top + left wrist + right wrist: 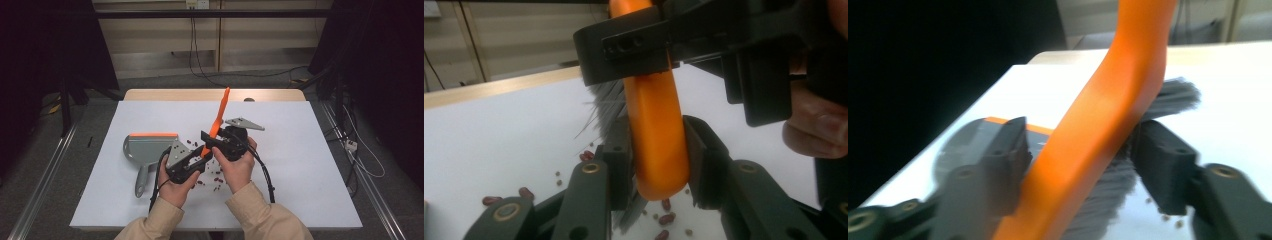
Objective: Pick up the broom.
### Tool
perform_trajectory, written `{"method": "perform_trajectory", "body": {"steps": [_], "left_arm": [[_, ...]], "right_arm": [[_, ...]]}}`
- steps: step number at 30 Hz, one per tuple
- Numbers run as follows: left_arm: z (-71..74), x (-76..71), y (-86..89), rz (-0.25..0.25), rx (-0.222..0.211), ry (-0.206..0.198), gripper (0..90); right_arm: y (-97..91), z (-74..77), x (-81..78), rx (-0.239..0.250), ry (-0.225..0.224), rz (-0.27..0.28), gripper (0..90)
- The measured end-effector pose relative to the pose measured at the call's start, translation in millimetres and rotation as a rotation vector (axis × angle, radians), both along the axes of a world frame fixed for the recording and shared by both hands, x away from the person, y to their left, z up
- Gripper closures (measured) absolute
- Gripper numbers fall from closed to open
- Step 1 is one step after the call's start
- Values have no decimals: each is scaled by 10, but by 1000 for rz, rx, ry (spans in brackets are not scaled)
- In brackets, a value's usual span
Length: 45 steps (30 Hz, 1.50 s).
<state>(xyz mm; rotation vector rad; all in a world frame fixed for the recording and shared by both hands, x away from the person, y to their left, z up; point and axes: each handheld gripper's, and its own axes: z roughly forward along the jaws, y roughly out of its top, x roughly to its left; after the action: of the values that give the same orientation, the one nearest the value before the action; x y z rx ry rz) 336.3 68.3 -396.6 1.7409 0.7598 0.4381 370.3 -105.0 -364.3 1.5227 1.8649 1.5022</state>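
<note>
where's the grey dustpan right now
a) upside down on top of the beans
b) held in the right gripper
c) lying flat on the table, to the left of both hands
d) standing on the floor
c: in the high view the dustpan with its orange lip lies flat on the white table, left of the left gripper, which clamps the orange brush, not the pan.
</note>
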Motion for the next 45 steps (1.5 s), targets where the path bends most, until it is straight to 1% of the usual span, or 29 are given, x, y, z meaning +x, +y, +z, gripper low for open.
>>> {"method": "perform_trajectory", "body": {"steps": [2,3,5,6,7,8,9,10,12,13,14,15,16,18,20,21,23,25,26,27,28,30,31,35,37,40,42,43,45], "left_arm": [[4,-19,-26,9,29,-15,618],[5,-24,-34,11,38,-31,618],[13,-25,-47,8,40,-43,615],[12,-20,-55,5,44,-40,605],[8,-15,-61,6,46,-46,571],[-16,-11,-86,-2,62,-56,552],[-16,-11,-86,-2,62,-56,550],[-19,-9,-75,-14,49,-67,559],[-14,-3,-45,-33,28,-70,559],[-13,3,-35,-33,21,-58,528],[-14,11,-23,-33,13,-50,459],[-19,16,-17,-35,7,-39,434],[-20,19,-13,-39,3,-31,434],[-17,24,-4,-50,7,-30,370],[-9,31,16,-54,-4,-18,350],[-6,37,27,-54,-6,-12,306],[-4,59,56,-56,-3,-12,278],[-4,71,80,-54,-14,8,266],[-3,82,89,-61,-17,4,254],[2,91,104,-67,-10,6,254],[5,98,111,-75,-12,7,223],[16,112,133,-88,-18,11,211],[18,118,143,-91,-25,20,193],[28,143,210,-95,-32,47,161],[36,147,246,-89,-37,47,147],[66,161,323,-119,-35,57,119],[89,164,382,-113,-32,49,111],[100,161,403,-109,-45,56,103],[124,166,471,-104,-44,52,91]], "right_arm": [[7,0,5,20,37,13,522],[8,5,1,27,45,11,536],[2,30,-8,35,52,-1,562],[-12,37,-9,50,56,-2,581],[-25,43,-5,90,69,5,639],[-29,43,-1,107,68,15,686],[-29,50,0,104,59,22,694],[-28,58,-3,82,41,17,695],[-41,63,0,83,30,23,696],[-64,67,8,95,31,31,696],[-104,81,13,84,12,33,696],[-128,85,20,75,5,34,696],[-128,85,20,75,5,34,696],[-213,94,42,59,7,44,696],[-245,95,48,55,9,46,696],[-321,95,53,57,6,50,695],[-397,100,56,49,2,52,695],[-434,101,54,46,0,50,695],[-501,99,56,36,-2,57,695],[-501,99,56,36,-2,57,695],[-559,99,55,12,-7,57,695],[-587,99,56,7,-10,63,695],[-635,102,52,-13,-8,64,695],[-698,103,43,-42,-11,72,695],[-747,102,40,-50,-13,83,695],[-826,92,35,-70,-5,88,695],[-879,80,34,-76,4,85,695],[-903,77,31,-80,4,86,695],[-941,77,16,-93,0,86,695]]}}
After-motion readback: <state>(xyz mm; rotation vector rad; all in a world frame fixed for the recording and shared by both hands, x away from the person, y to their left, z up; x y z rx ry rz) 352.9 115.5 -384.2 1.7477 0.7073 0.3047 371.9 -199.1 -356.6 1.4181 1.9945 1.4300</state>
